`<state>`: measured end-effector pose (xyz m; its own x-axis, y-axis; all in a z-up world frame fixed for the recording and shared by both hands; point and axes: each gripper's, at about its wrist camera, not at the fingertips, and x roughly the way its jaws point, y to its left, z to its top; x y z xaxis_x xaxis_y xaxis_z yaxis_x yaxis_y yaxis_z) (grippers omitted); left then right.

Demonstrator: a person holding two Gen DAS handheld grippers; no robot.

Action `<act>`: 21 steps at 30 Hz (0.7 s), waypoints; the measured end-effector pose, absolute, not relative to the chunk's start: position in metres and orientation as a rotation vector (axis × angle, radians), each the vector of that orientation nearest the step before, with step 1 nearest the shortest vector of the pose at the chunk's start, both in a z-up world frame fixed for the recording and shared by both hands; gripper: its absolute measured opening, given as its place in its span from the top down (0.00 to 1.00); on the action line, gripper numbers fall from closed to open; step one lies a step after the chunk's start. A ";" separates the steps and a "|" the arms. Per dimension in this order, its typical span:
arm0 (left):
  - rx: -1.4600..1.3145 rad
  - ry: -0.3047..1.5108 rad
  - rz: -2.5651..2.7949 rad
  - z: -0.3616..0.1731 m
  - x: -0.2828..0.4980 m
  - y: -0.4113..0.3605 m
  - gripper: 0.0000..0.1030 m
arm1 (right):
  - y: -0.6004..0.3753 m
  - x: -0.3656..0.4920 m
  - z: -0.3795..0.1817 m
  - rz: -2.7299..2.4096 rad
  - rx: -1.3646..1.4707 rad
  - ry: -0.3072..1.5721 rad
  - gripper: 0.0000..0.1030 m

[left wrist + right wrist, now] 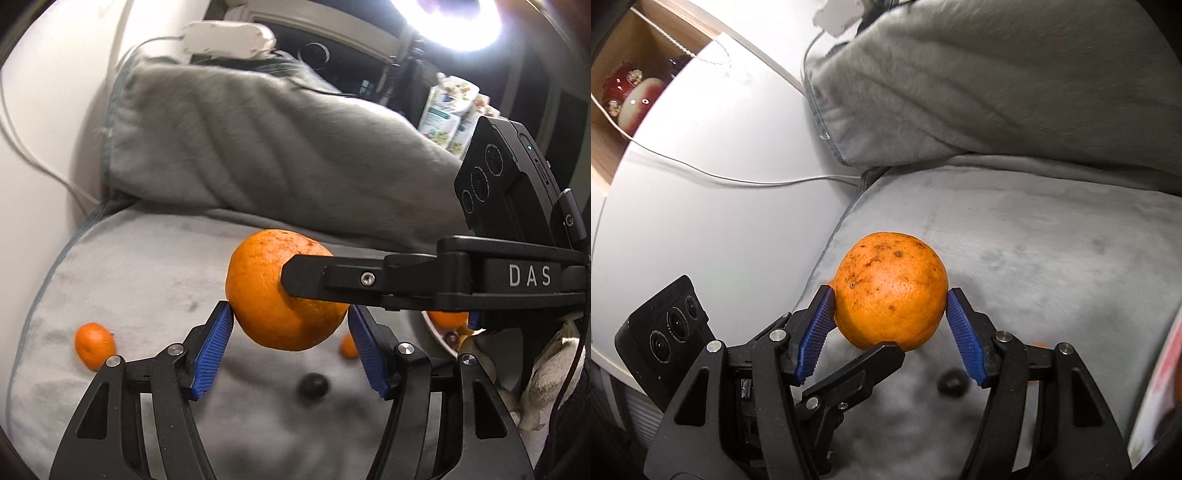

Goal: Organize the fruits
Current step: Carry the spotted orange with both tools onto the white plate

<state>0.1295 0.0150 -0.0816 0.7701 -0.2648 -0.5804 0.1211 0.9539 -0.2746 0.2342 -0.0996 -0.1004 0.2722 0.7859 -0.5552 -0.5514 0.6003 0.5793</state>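
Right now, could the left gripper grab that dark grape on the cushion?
Probably not yet. The left gripper is shut on the big orange, which the right gripper grips too. The grape lies unobstructed below.

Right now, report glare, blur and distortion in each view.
Left wrist view: a lamp blows out the top edge, the cushion behind is smeared, the orange stays sharp, and fisheye bends the edges. Right wrist view: no glare, a crisp orange, a soft dark fruit, blurred cushion fabric.
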 end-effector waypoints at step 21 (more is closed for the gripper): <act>-0.138 0.631 -0.417 -0.059 0.115 -0.109 0.38 | -0.258 0.184 -0.086 0.772 0.396 0.819 0.37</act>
